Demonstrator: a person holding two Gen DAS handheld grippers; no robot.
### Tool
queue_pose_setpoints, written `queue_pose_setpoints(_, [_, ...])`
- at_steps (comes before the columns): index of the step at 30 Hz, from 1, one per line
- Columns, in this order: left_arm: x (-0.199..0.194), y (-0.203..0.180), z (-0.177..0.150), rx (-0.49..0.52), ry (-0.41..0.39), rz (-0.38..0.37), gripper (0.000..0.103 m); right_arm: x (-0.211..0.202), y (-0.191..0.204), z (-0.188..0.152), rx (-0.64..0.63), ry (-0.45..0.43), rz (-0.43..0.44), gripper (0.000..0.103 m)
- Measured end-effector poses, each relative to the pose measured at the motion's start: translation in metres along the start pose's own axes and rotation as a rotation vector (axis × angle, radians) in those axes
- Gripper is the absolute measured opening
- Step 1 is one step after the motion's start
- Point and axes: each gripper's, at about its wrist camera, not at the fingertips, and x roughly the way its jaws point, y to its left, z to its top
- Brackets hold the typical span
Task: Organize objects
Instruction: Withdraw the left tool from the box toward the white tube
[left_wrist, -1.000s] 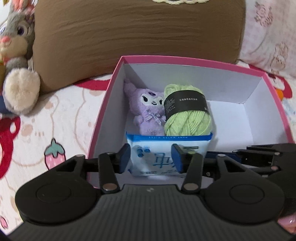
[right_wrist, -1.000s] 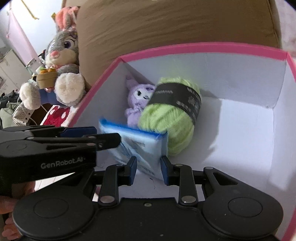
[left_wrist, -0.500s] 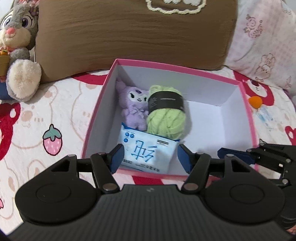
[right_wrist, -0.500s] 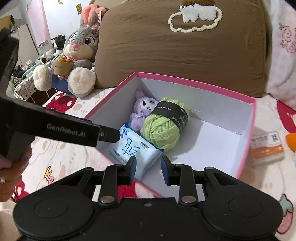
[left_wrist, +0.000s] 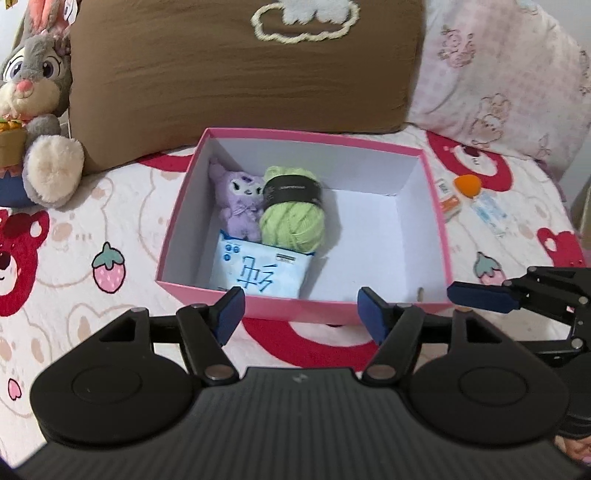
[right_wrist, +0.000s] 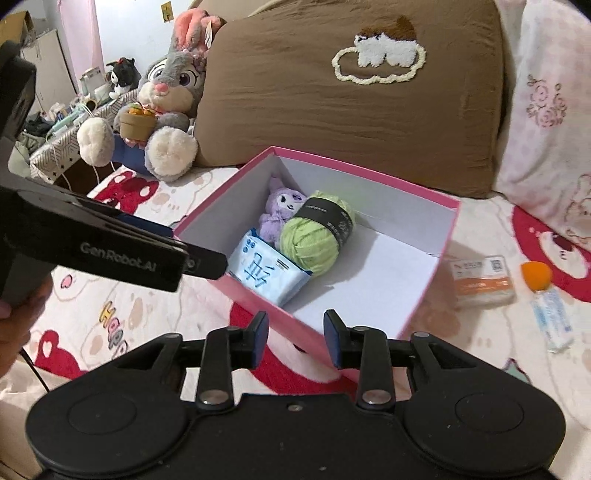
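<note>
Inside pink box: one purple plush, one green yarn ball, one wipes pack. Your left gripper and right gripper, both opening, empty, now farther back from box than before.

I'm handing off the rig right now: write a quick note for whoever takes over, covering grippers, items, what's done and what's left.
Left gripper: jaws opening, nothing between them, hanging over the pink box's near wall.
Right gripper: jaws opening, empty, at the box's near corner.
In the pink box: purple plush, green yarn ball and blue wipes pack leaning on them, all at one end.
On the bedspread beside the box: orange-and-white packet, orange ball, clear blue-printed sachet.
Left: probably box those three.
</note>
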Motion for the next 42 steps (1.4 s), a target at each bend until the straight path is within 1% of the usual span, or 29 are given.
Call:
queue_pose_setpoints(1, [-0.004, -0.002, -0.001, -0.002, 0.003, -0.004, 0.068, -0.004, 0.000, -0.001, 0.000, 0.006, -0.010, 0.042])
queue_pose_setpoints(3, [-0.009, -0.006, -0.002, 0.005, 0.003, -0.014, 0.068, -0.013, 0.001, -0.005, -0.004, 0.020, -0.023, 0.043])
queue_pose_setpoints(7, [-0.018, -0.020, -0.005, 0.062, 0.012, -0.023, 0.070, -0.033, 0.002, -0.012, -0.014, 0.011, -0.040, 0.047])
queue_pose_setpoints(9, [-0.022, -0.021, -0.008, 0.066, 0.014, -0.029, 0.070, -0.043, 0.001, -0.015, -0.009, 0.009, -0.045, 0.049])
queue_pose_setpoints(13, [-0.027, -0.021, -0.018, 0.073, 0.025, -0.006, 0.071, -0.056, -0.002, -0.024, -0.005, 0.026, -0.073, 0.059])
queue_pose_setpoints(15, [-0.027, -0.023, -0.023, 0.079, 0.037, -0.007, 0.072, -0.061, -0.006, -0.028, -0.002, 0.040, -0.075, 0.060])
queue_pose_setpoints(17, [-0.029, -0.026, -0.029, 0.090, 0.053, -0.004, 0.073, -0.067, -0.009, -0.032, -0.004, 0.041, -0.083, 0.065])
queue_pose_setpoints(19, [-0.031, -0.032, -0.033, 0.109, 0.060, -0.019, 0.075, -0.073, -0.012, -0.036, -0.003, 0.040, -0.095, 0.069])
queue_pose_setpoints(21, [-0.035, -0.037, -0.036, 0.116, 0.063, -0.038, 0.080, -0.078, -0.016, -0.038, 0.002, 0.042, -0.104, 0.072])
queue_pose_setpoints(22, [-0.036, -0.040, -0.037, 0.120, 0.064, -0.050, 0.082, -0.081, -0.019, -0.040, 0.006, 0.040, -0.112, 0.077])
queue_pose_setpoints(23, [-0.038, -0.044, -0.038, 0.124, 0.064, -0.062, 0.084, -0.084, -0.022, -0.041, 0.011, 0.034, -0.121, 0.085])
queue_pose_setpoints(25, [-0.042, -0.053, -0.040, 0.143, 0.053, -0.074, 0.086, -0.091, -0.026, -0.045, 0.014, 0.005, -0.138, 0.090])
queue_pose_setpoints(27, [-0.045, -0.062, -0.042, 0.170, 0.040, -0.079, 0.095, -0.097, -0.031, -0.048, 0.017, -0.022, -0.158, 0.090])
queue_pose_setpoints(29, [-0.045, -0.073, -0.042, 0.181, 0.034, -0.089, 0.098, -0.103, -0.035, -0.051, 0.014, -0.037, -0.167, 0.091])
queue_pose_setpoints(33, [-0.037, -0.092, -0.040, 0.173, 0.056, -0.154, 0.100, -0.110, -0.045, -0.058, 0.002, -0.060, -0.188, 0.091])
queue_pose_setpoints(37, [-0.024, -0.108, -0.036, 0.152, 0.089, -0.203, 0.100, -0.116, -0.056, -0.067, -0.010, -0.072, -0.208, 0.091])
queue_pose_setpoints(40, [-0.014, -0.121, -0.029, 0.148, 0.104, -0.224, 0.100, -0.120, -0.068, -0.072, 0.005, -0.085, -0.220, 0.091])
queue_pose_setpoints(42, [-0.010, -0.130, -0.024, 0.151, 0.111, -0.223, 0.100, -0.123, -0.078, -0.074, 0.023, -0.094, -0.220, 0.091])
